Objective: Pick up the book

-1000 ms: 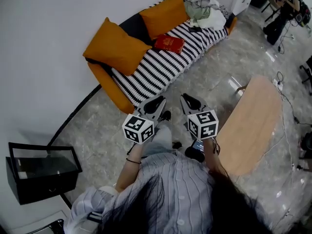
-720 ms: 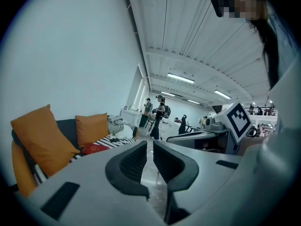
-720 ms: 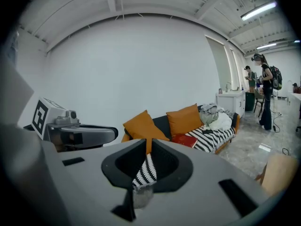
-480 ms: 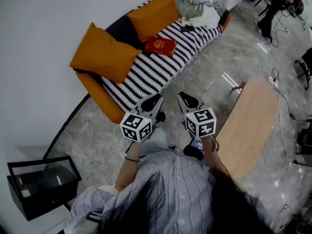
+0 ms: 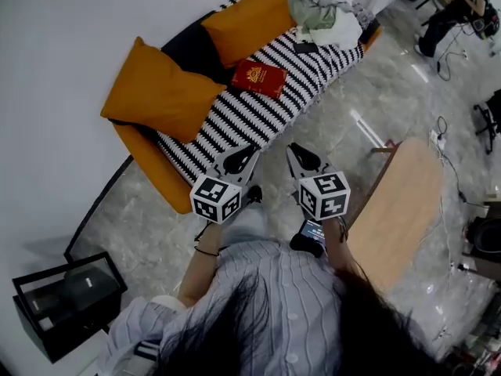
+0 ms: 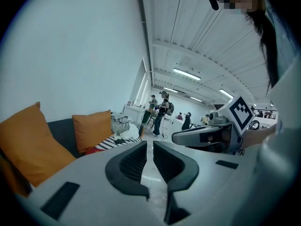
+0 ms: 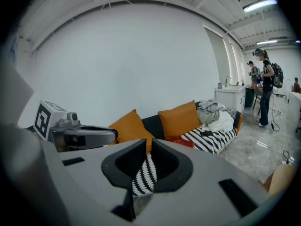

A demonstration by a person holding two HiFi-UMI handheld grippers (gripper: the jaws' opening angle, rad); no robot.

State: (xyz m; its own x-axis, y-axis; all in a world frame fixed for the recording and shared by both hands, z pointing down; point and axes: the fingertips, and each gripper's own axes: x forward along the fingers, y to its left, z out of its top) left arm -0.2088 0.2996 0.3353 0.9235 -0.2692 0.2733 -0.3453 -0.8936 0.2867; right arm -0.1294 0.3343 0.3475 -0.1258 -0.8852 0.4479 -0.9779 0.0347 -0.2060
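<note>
**both hand-held grippers closed and empty, book ahead on the sofa**

the left hand-held gripper (image 5: 241,155) is held out low in front of the person, jaws drawn together to a thin slit with nothing between them. just beside it, the right hand-held gripper (image 5: 300,155) is in the same state: closed and empty. both point toward the sofa (image 5: 235,124).

the red book (image 5: 258,78) lies flat on the sofa's black-and-white striped seat. it is well apart from both hand-held grippers, ahead of them and a little nearer the left one's line. only the striped seat and the sofa's orange front edge lie between them. in the right gripper view the book shows just above the right jaw.

at far left a black box (image 5: 63,304) stands on the marble floor (image 5: 149,233) by the wall. a large orange cushion (image 5: 156,92) leans at the sofa's left end, near the book. a second orange cushion (image 5: 250,22) stands against the backrest just behind the book. further right along the seat lie a small dark flat thing (image 5: 305,48) and then a pile of clothes (image 5: 322,10). right of the hand-held grippers stands a light wooden tabletop (image 5: 403,202). a person (image 5: 450,10) is at the top right corner, far off.
</note>
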